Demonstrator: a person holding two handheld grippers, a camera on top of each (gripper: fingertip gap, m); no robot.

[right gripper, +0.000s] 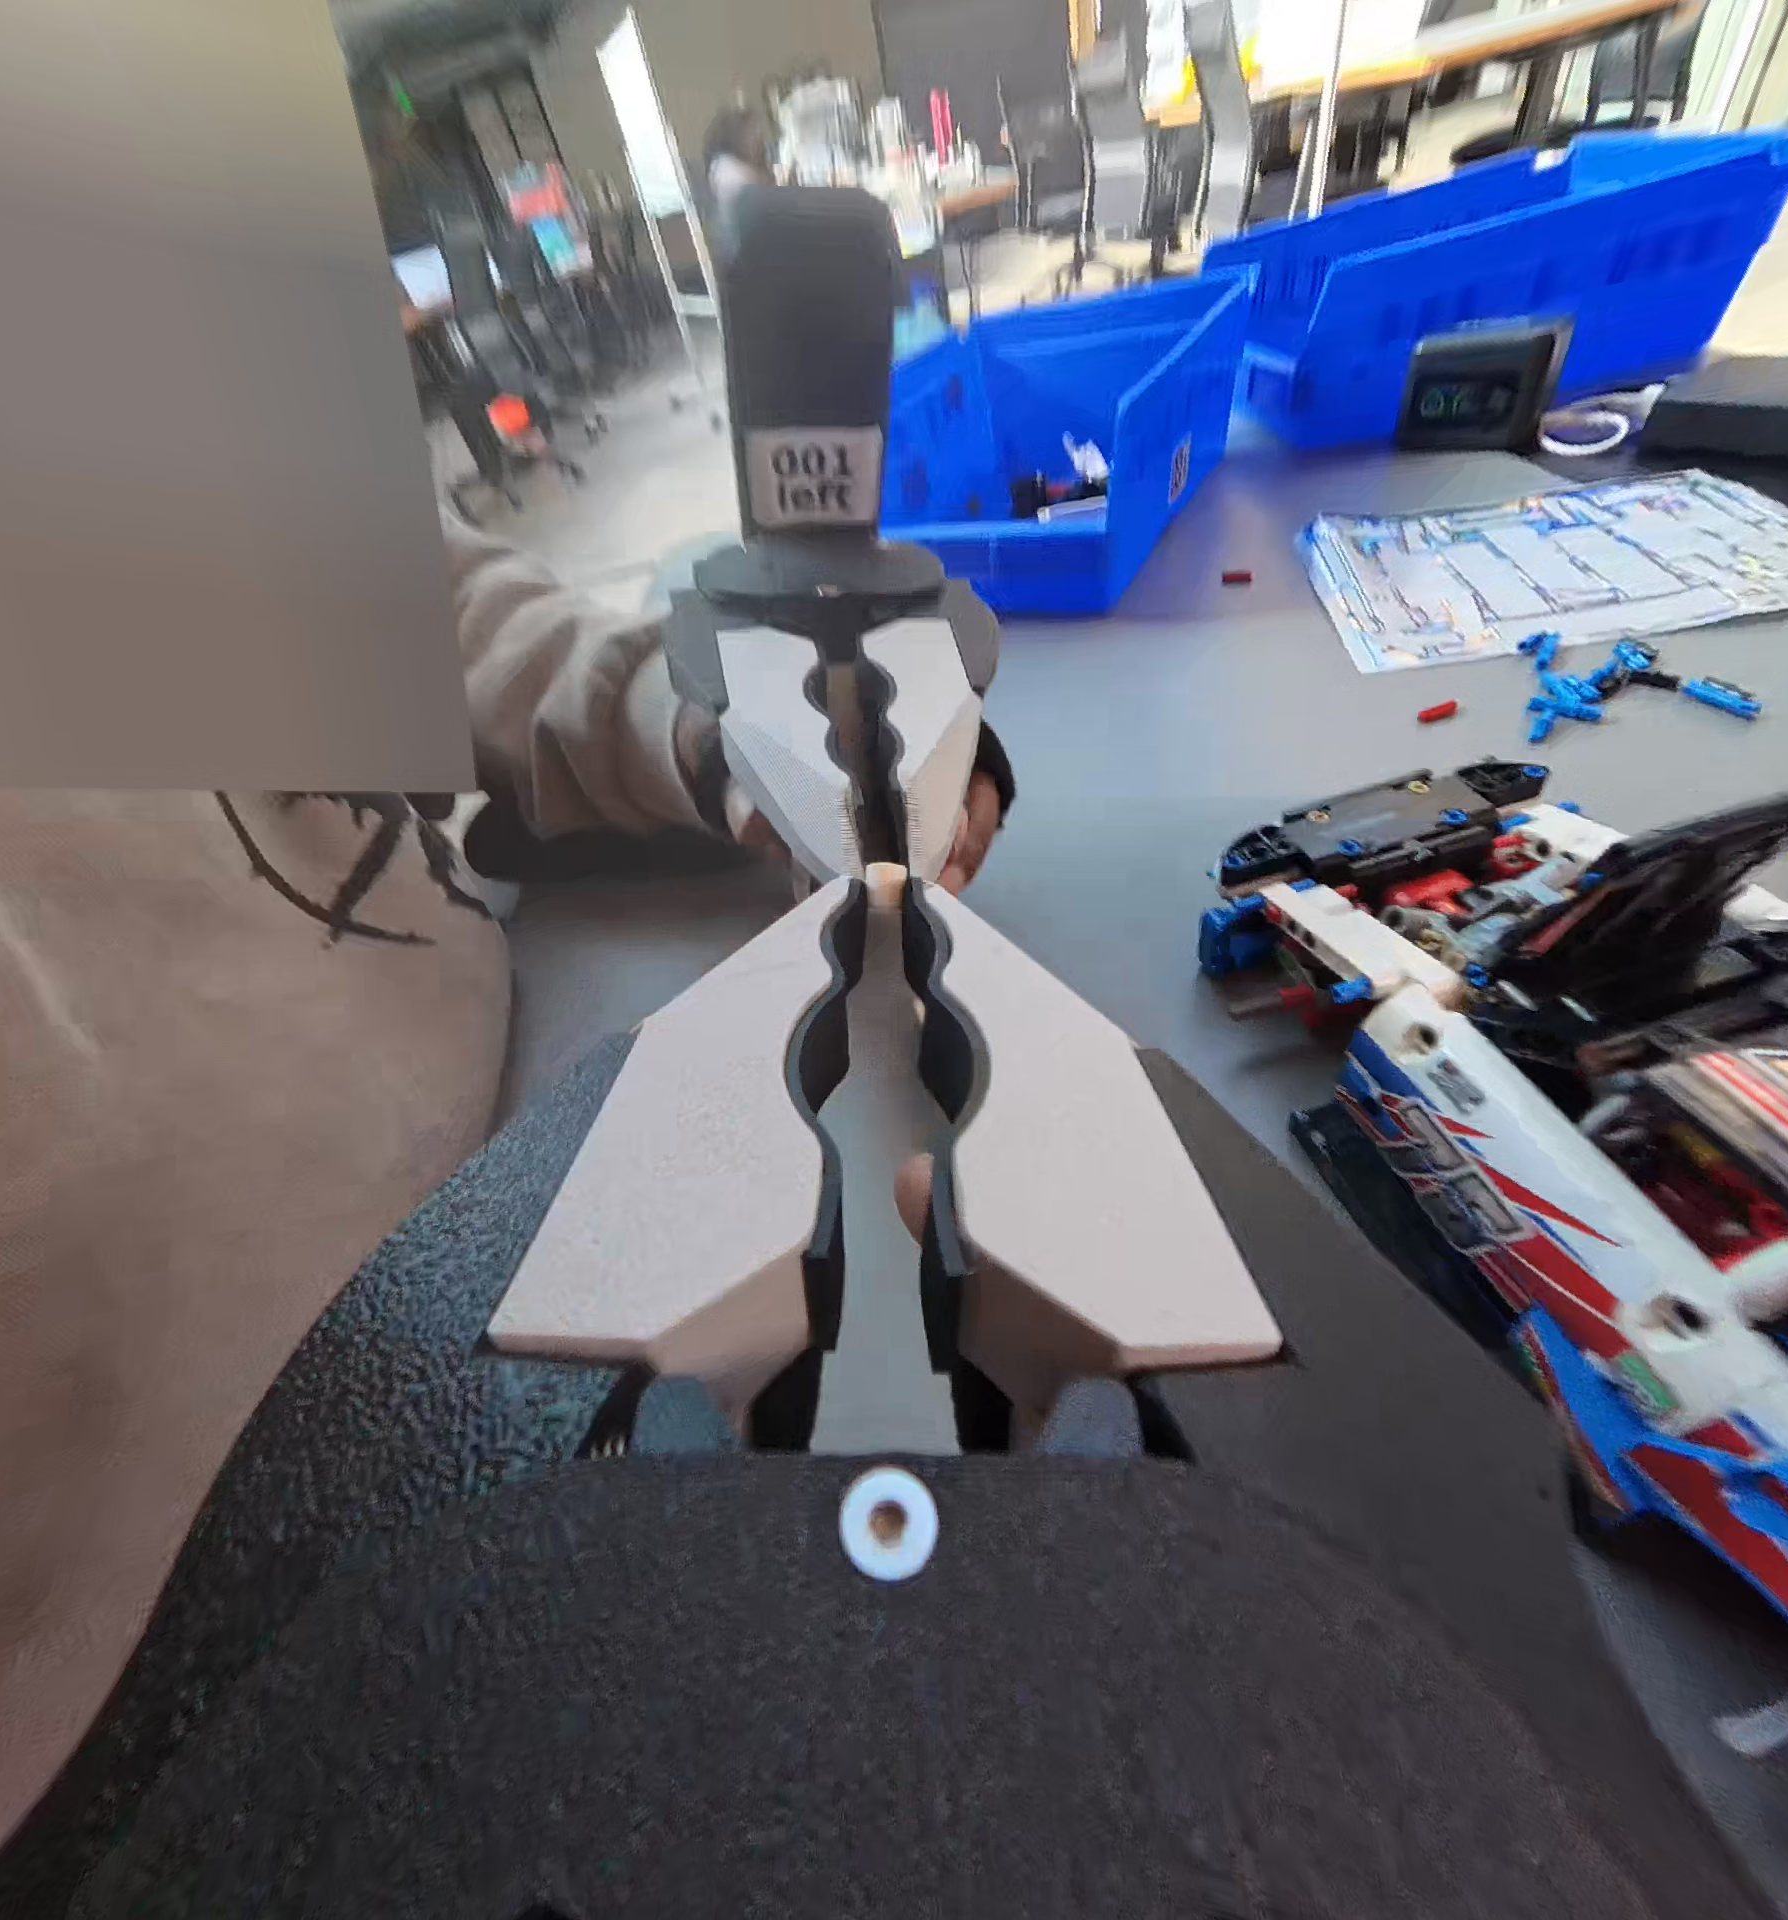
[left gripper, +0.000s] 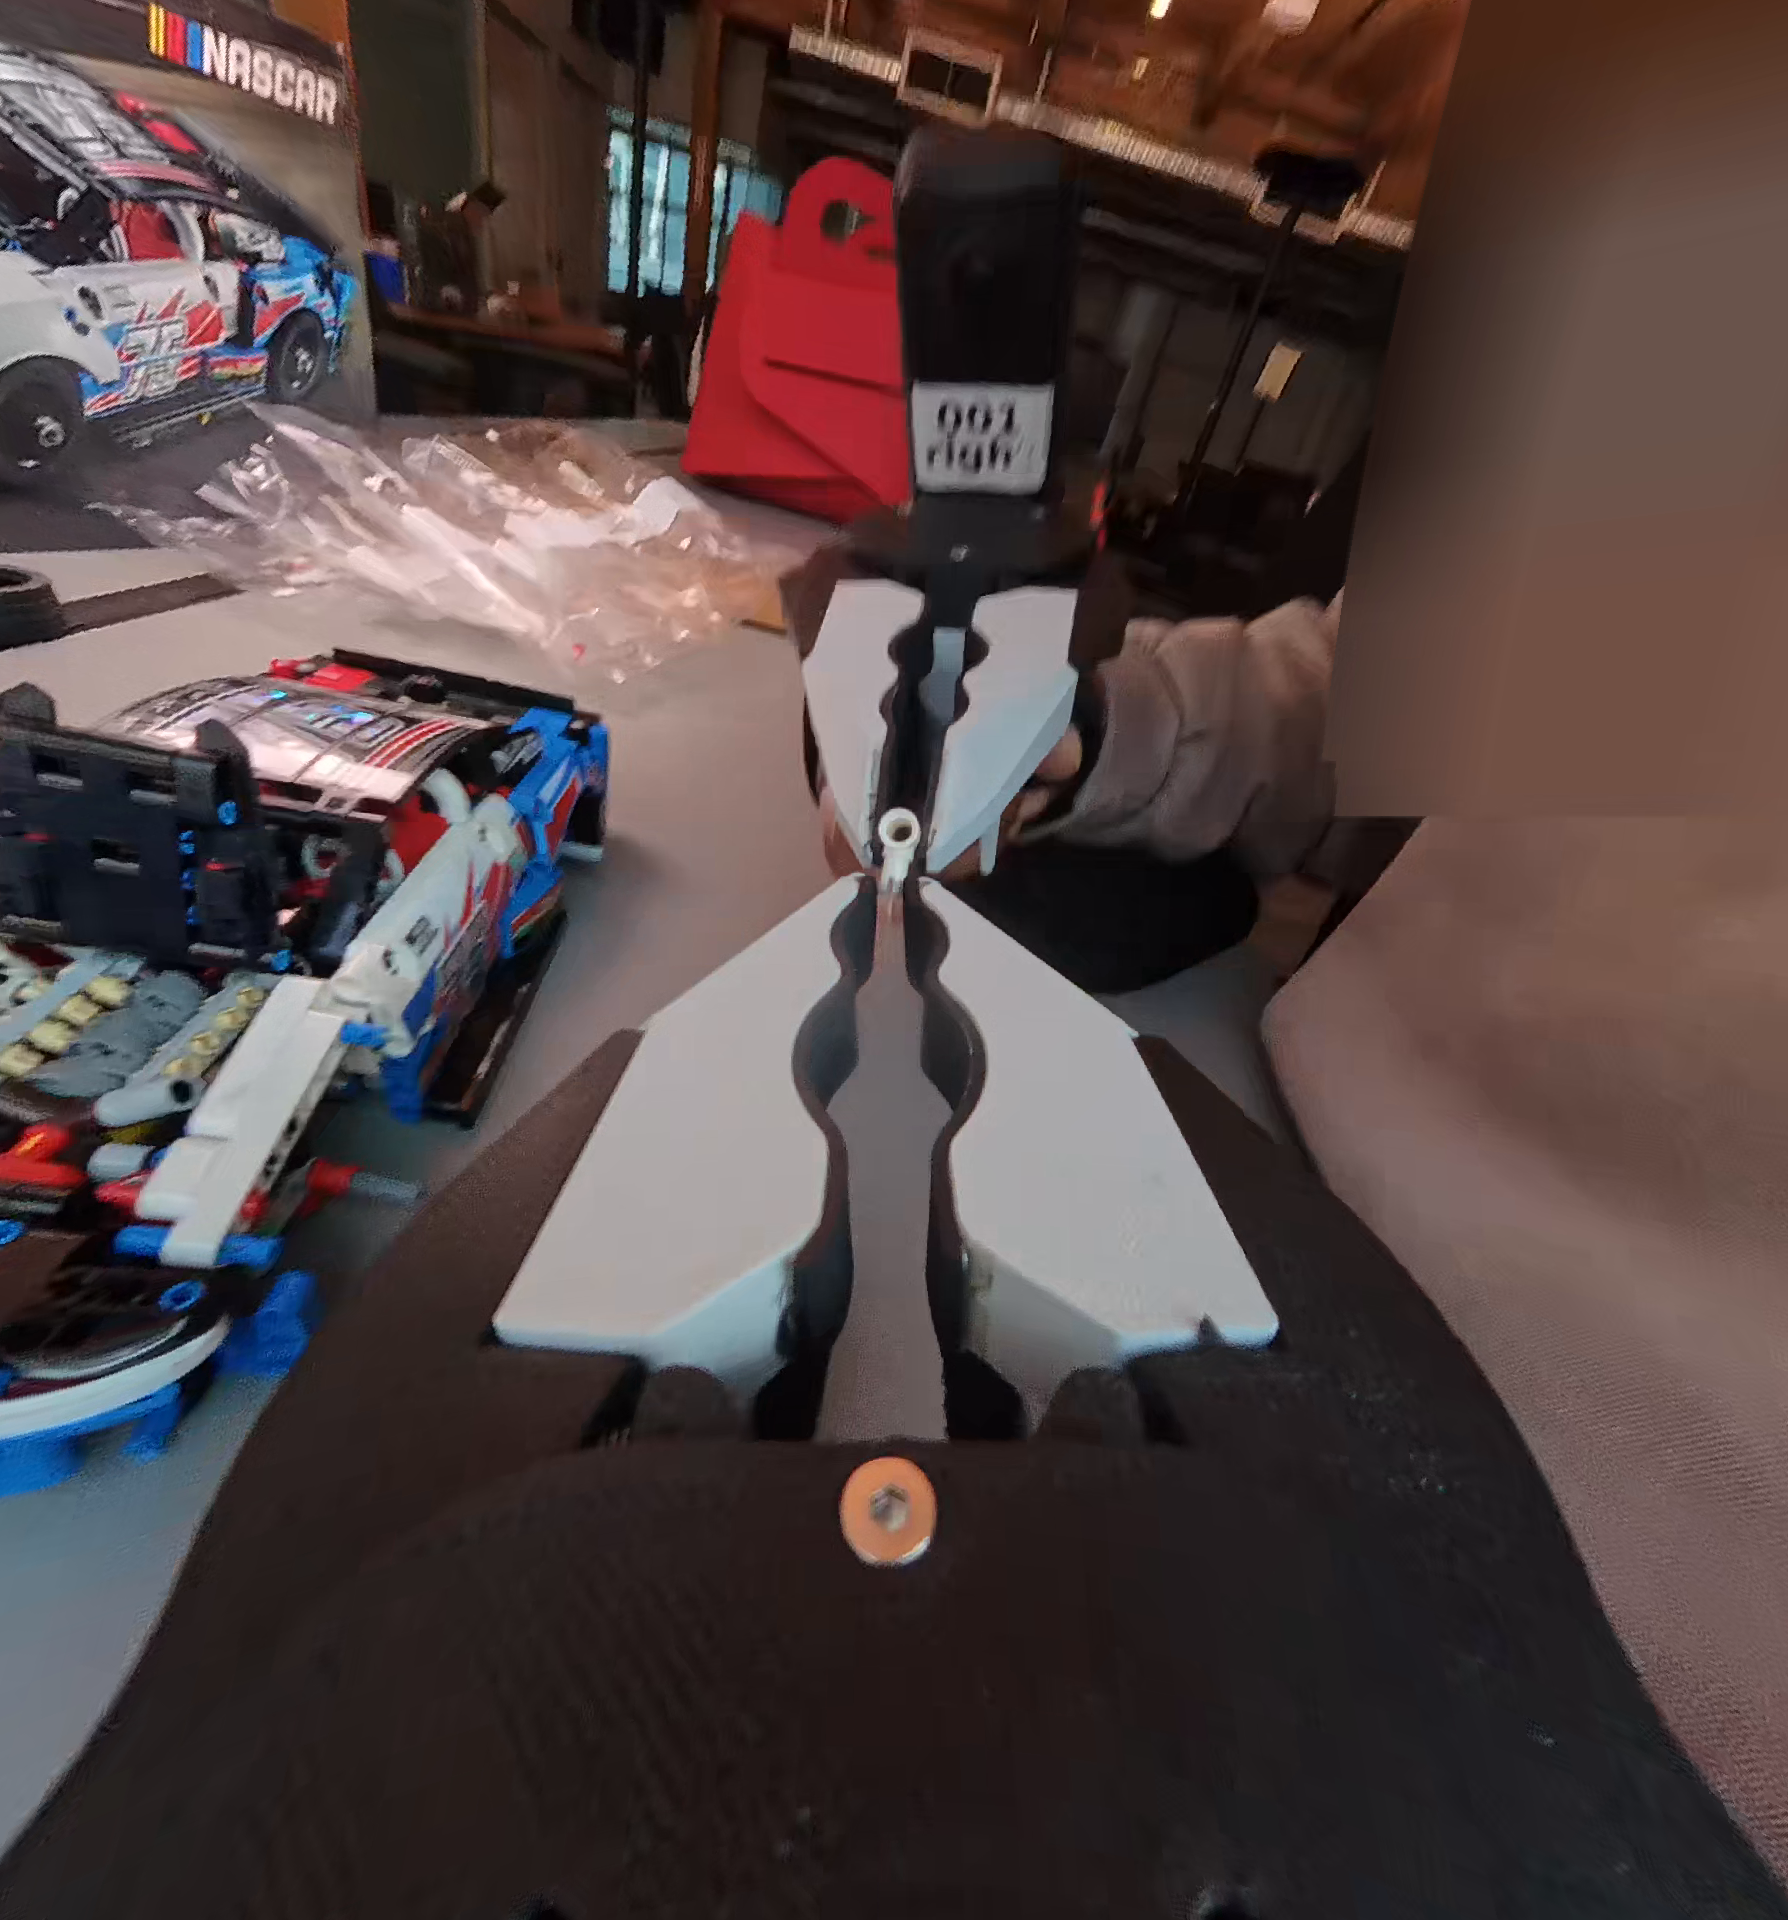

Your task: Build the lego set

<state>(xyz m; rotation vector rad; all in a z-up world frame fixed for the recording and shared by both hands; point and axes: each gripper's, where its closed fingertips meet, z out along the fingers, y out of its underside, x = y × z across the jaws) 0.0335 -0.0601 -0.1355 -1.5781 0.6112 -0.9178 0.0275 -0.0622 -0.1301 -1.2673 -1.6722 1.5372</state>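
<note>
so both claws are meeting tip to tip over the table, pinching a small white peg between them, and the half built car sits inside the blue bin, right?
Not quite. The car is not in the blue bin; the right wrist view shows it lying on the table, nearer than the bin. The rest holds: the left claw and right claw meet tip to tip, with the small white peg between them.

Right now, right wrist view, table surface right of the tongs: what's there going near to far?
Lego car → loose blue pieces → instruction sheet → blue bins.
</note>
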